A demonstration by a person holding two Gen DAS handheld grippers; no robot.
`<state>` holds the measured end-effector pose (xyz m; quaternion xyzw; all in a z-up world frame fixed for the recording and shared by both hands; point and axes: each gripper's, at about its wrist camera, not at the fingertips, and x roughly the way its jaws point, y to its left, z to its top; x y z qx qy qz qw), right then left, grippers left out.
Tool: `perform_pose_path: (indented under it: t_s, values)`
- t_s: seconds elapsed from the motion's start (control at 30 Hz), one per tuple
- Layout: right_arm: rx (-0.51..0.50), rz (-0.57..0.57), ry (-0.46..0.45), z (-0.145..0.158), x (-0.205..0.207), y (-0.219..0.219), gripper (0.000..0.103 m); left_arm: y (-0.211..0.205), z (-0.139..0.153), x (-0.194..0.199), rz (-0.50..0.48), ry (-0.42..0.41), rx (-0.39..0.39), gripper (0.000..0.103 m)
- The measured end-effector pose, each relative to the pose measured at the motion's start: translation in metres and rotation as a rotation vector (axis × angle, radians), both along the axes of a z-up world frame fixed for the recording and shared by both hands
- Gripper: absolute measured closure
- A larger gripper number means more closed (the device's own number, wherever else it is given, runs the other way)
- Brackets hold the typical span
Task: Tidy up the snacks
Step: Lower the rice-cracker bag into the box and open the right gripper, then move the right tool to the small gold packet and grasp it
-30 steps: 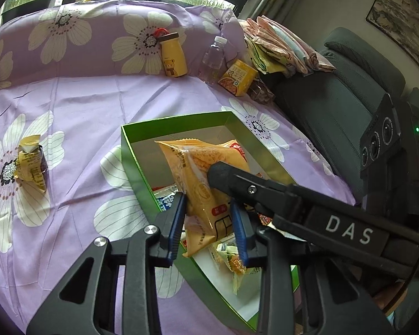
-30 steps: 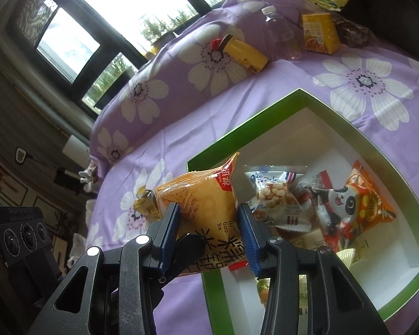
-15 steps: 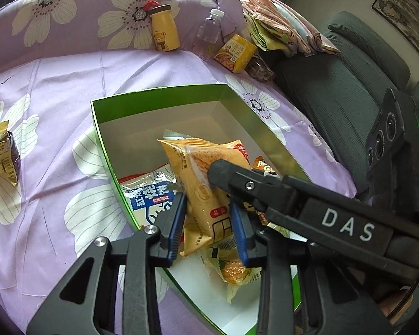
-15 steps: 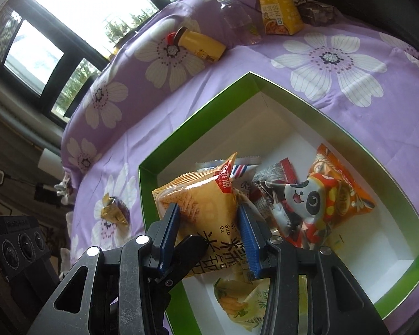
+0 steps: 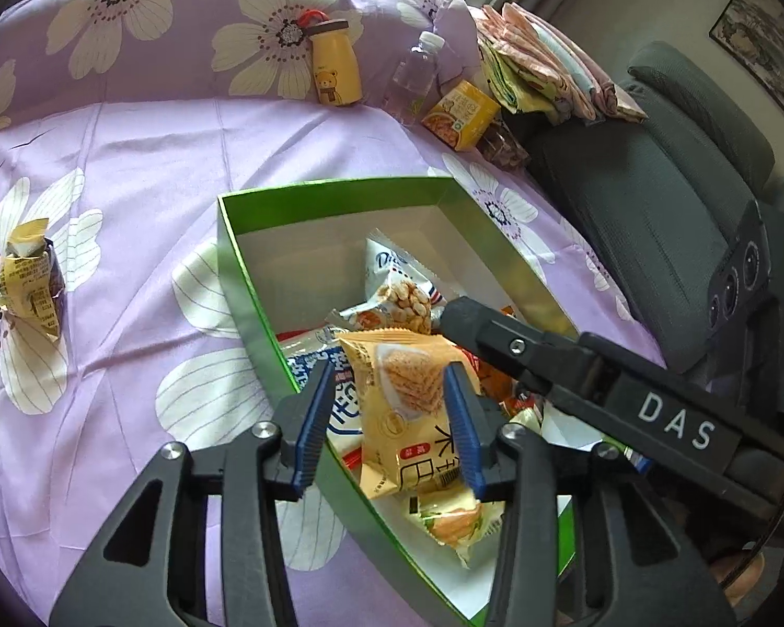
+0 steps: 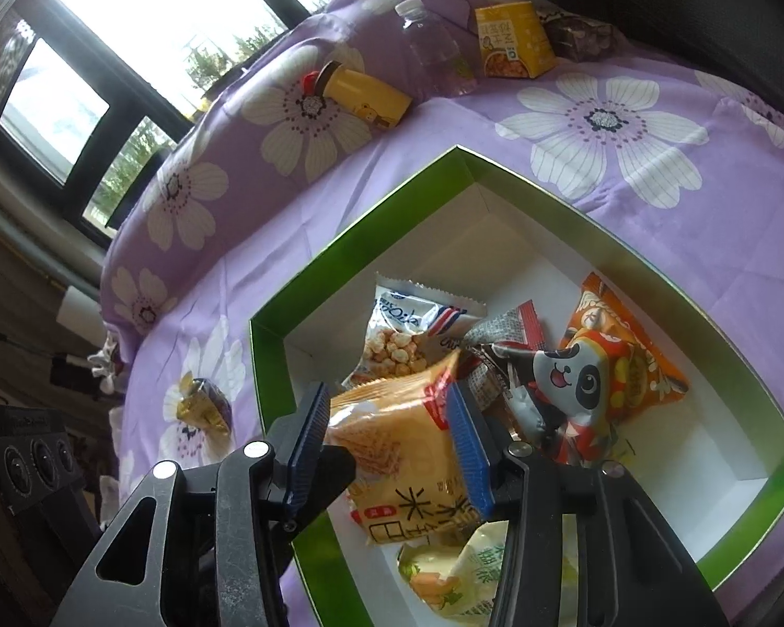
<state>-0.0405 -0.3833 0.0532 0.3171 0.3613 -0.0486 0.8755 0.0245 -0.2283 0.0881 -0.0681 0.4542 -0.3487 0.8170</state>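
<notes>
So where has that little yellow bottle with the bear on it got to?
The small yellow bear-printed bottle lies outside the green cardboard box, against the raised fold of the purple flowered cloth at the far edge, just left of the clear plastic water bottle.

Yellow snack packet (image 5: 407, 407) lies tilted in the green box (image 5: 245, 282) — atop other packets.

Both wrist views look steeply down, close, sharing the green box (image 5: 245, 282) (image 6: 371, 230).

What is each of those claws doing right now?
Left gripper: open, jaws just widened; yellow snack packet loose between them.
Right gripper: jaws just widened around the same packet; whether it still pinches cannot be told.
</notes>
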Motion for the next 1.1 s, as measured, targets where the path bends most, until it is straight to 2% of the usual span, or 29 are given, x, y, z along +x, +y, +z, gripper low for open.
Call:
perform_pose_path:
  t_s: [0.1,0.2,0.3,0.4,0.5,0.6,0.77,0.9,1.07,1.1]
  values:
    - [-0.031,0.001,-0.048,0.012,-0.002,0.007,0.040,0.025,0.011,0.007,0.067,-0.028,0.006,0.035]
    - [-0.035,0.024,-0.099,0.023,-0.001,0.017,0.032,0.058,0.024,0.016,0.147,-0.081,0.005,0.034]
    - [0.002,0.101,-0.143,0.034,0.011,0.034,0.025,0.098,0.029,0.033,0.240,-0.093,-0.007,0.022]
    - [0.023,0.179,-0.144,0.044,0.033,0.059,0.025,0.137,0.025,0.052,0.362,-0.103,0.024,0.021]
    - [0.036,0.247,-0.128,0.046,0.065,0.086,0.025,0.165,0.008,0.072,0.412,-0.053,0.022,0.021]
    - [0.056,0.293,-0.072,0.034,0.104,0.113,0.025,0.178,-0.015,0.089,0.402,0.012,-0.015,0.021]
    - [0.082,0.398,0.039,0.001,0.161,0.161,0.025,0.184,-0.049,0.107,0.394,0.095,-0.030,0.022]
    - [0.073,0.451,0.111,-0.024,0.191,0.186,0.025,0.185,-0.065,0.113,0.389,0.126,-0.039,0.023]
    - [0.032,0.478,0.148,-0.043,0.204,0.197,0.026,0.185,-0.068,0.115,0.375,0.118,-0.056,0.034]
    - [0.029,0.486,0.147,-0.045,0.204,0.198,0.030,0.184,-0.070,0.115,0.365,0.124,-0.062,0.038]
